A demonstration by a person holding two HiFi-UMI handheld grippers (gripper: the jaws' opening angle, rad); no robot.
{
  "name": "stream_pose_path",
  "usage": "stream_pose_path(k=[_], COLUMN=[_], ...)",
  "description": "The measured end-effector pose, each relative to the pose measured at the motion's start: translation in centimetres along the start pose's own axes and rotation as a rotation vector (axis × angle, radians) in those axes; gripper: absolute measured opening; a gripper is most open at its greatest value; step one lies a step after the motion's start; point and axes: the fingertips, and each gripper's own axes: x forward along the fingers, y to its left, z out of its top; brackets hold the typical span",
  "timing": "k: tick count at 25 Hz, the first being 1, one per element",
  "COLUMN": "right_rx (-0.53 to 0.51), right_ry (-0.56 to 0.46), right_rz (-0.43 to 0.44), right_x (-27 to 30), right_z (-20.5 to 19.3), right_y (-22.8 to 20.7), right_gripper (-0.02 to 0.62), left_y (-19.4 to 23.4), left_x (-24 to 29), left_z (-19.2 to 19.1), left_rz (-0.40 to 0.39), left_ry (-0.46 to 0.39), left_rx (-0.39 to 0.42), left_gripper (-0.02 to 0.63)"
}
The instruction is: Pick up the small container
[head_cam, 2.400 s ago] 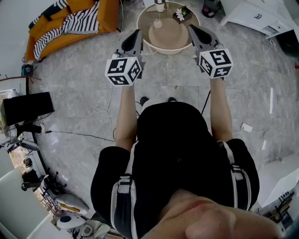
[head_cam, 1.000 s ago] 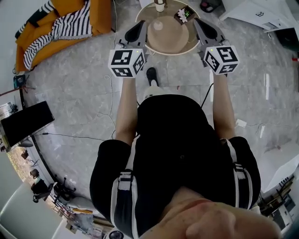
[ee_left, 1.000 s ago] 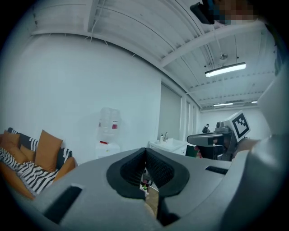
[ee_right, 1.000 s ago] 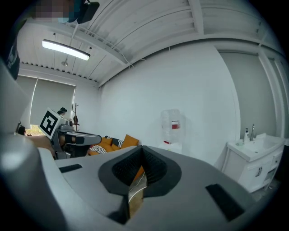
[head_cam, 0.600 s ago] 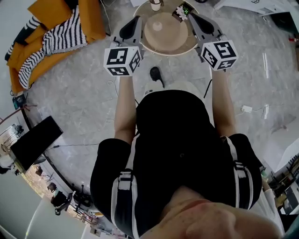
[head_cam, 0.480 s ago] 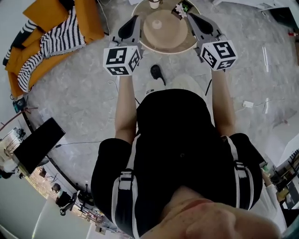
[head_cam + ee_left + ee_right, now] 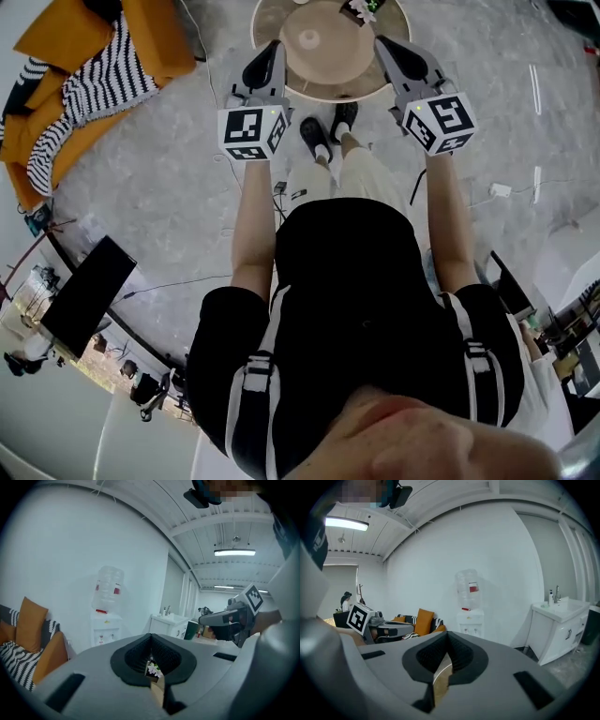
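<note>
The small container (image 7: 307, 39) is a pale round lidded piece on the round wooden table (image 7: 349, 82) at the top of the head view. My left gripper (image 7: 273, 45) is held over the table's left rim, shut and empty. Shut and empty too, my right gripper (image 7: 382, 41) hangs over the right rim. The container lies between the two tips, touching neither. Through the closed jaws of the left gripper (image 7: 151, 654) I see a strip of the table and a white-flowered plant (image 7: 152, 669). The right gripper (image 7: 447, 654) shows only a sliver of table edge.
A potted plant (image 7: 361, 8) stands at the table's back right. An orange sofa with a striped blanket (image 7: 89, 70) is at the left and a black flat case (image 7: 87, 295) lies on the floor. A water dispenser (image 7: 107, 606) and a white sink cabinet (image 7: 557, 620) stand by the wall.
The person has stepped toward the table, whose near rim now lies between the two grippers; the feet show below it. Both grippers stay shut and level.
</note>
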Motion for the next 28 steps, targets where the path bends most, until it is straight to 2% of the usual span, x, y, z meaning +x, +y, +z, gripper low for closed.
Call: stream_pose_path(k=[6,10,14,22,28], right_rx=[0.013,0.04,0.047,0.084,0.076], right_ry=[0.026,0.038,0.067,0.102,0.11], right_rz=[0.022,0.043,0.065,0.078,0.091], right_x=[3.4,5.6,7.4,10.3,12.6], right_z=[-4.1,-7.0,-10.7,-17.1,-19.1], right_y=[-2.5,-3.7,-4.4,-6.4,-7.9], right_gripper=[0.003,0.003,0.003,0.003,0.003], left_y=[0.9,1.5,2.1,2.5,3.7], left_x=[4.8,7.6,10.1,14.2,16.8], left_z=[-6.1,-11.4,-17.0,-26.1,-30.7], left_rz=[-0.028,-0.08,-0.097,-0.108,-0.101], left_ry=[0.04,0.058,0.104,0.155,0.182], left_rx=[-0.011,-0.04,-0.047,-0.056,-0.051], left_gripper=[0.018,0.018,0.018,0.02,0.02])
